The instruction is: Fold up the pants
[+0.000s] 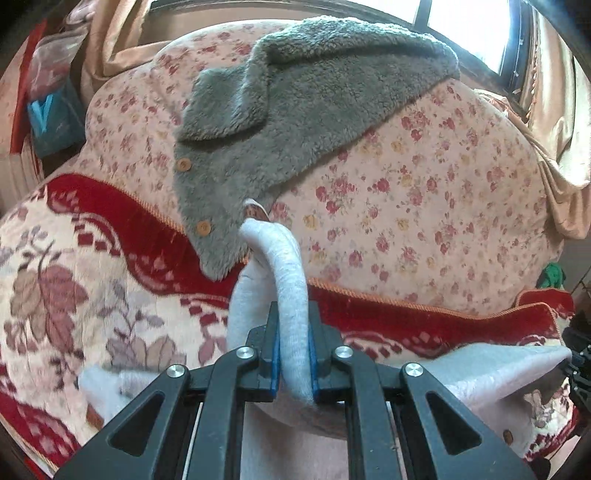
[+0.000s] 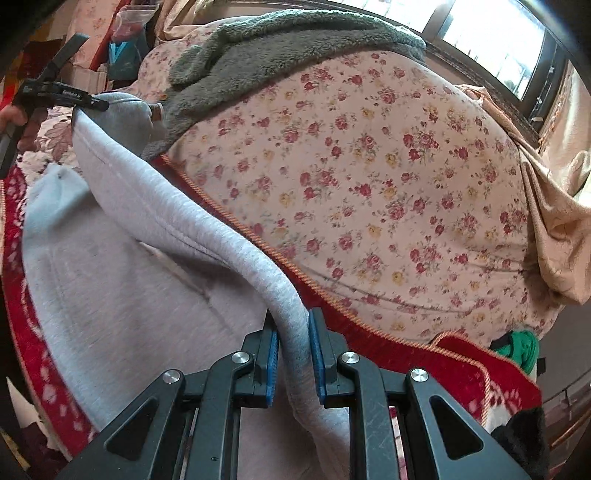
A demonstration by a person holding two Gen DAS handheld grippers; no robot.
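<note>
The light grey pants (image 2: 122, 280) lie on a red and cream floral blanket (image 2: 22, 206), with one edge lifted off it. My left gripper (image 1: 293, 354) is shut on a rolled edge of the pants (image 1: 284, 269), which curls up and away from the blue pads. My right gripper (image 2: 293, 350) is shut on the other end of the same thick edge (image 2: 192, 229), which stretches up and left to the left gripper (image 2: 62, 96) seen in the right wrist view. The rest of the pants hang below and spread on the blanket.
A grey fleece jacket (image 1: 314, 96) with wooden buttons is draped over a pink floral cushion (image 1: 424, 199) behind the pants. Beige curtains (image 1: 565, 155) and a bright window (image 1: 472, 26) are at the right. A green object (image 2: 521, 347) lies at the blanket's right edge.
</note>
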